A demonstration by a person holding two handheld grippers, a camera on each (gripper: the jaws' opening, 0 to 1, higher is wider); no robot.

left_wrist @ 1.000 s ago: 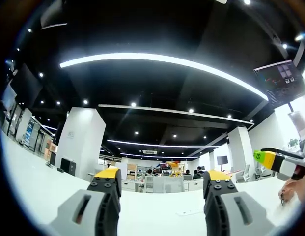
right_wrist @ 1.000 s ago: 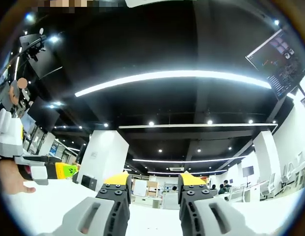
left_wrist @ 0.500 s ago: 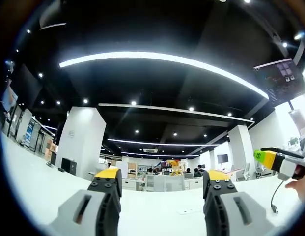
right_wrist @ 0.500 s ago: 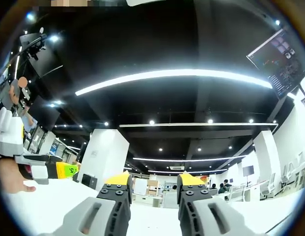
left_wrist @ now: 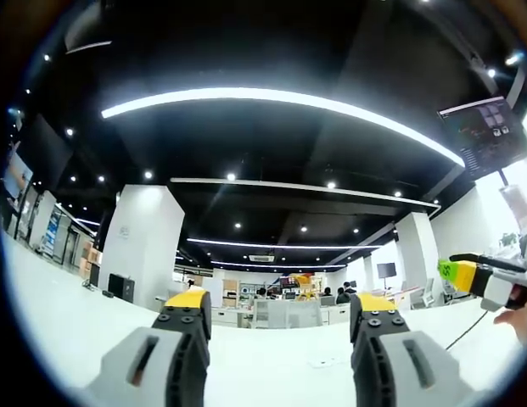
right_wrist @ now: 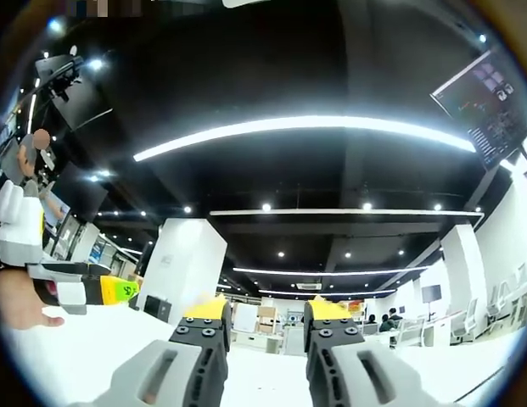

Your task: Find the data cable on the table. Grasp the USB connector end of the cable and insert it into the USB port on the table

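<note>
A thin black data cable (left_wrist: 463, 334) lies on the white table (left_wrist: 68, 326) at the right of the left gripper view, and its connector end cannot be made out. My left gripper (left_wrist: 280, 307) stands open and low over the table, nothing between its jaws. My right gripper (left_wrist: 472, 275) comes in from the right, just above the cable. In the right gripper view my right gripper (right_wrist: 266, 312) is open and holds nothing. A dark line that may be the cable (right_wrist: 481, 389) runs at the lower right. My left gripper (right_wrist: 86, 291) shows at the left.
A small pale flat object (left_wrist: 318, 363) lies on the table ahead of the left jaws; what it is cannot be told. A hand (left_wrist: 518, 318) is at the right edge. Beyond the table are white pillars (left_wrist: 144, 246), desks and seated people.
The hand at the right held the cable end up, then lowered it; the cable now lies on the table. The right gripper's jaws have narrowed slightly. Both views have barely shifted.
</note>
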